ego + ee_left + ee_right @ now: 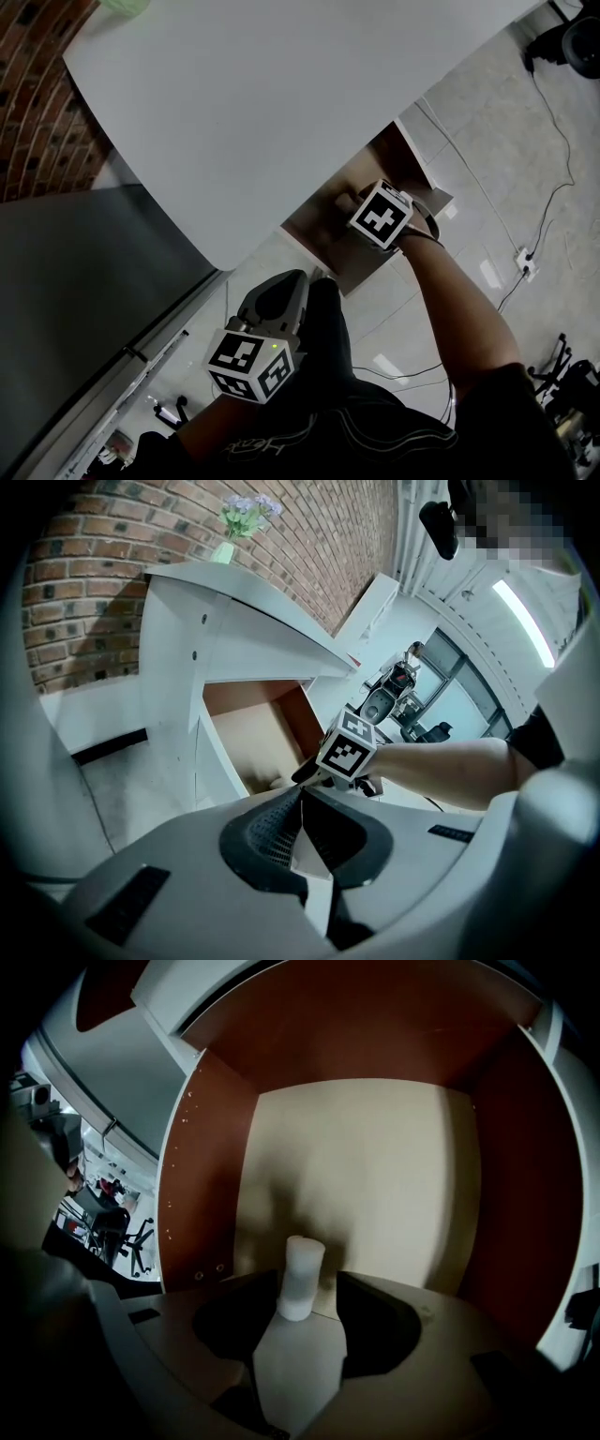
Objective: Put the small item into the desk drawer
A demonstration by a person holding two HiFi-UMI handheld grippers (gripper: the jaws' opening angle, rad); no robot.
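Note:
A small white bottle (301, 1277) stands upright on the pale floor of the open desk drawer (375, 1166), between the jaws of my right gripper (305, 1302). The jaws stand apart on either side of it and do not clamp it. In the head view the right gripper (361, 208) reaches into the wooden drawer (323, 234) under the white desk top (281, 94); its marker cube hides the bottle. My left gripper (292, 281) hangs lower, near the person's lap, shut and empty (300, 803). From it I see the right gripper's cube (347, 752) at the drawer (248, 728).
Red-brown drawer walls (202, 1176) close in on both sides of the right gripper. A brick wall (103, 621) stands behind the desk, with a flower vase (225, 550) on top. Cables (553, 187) and a power socket (525, 262) lie on the tiled floor at the right.

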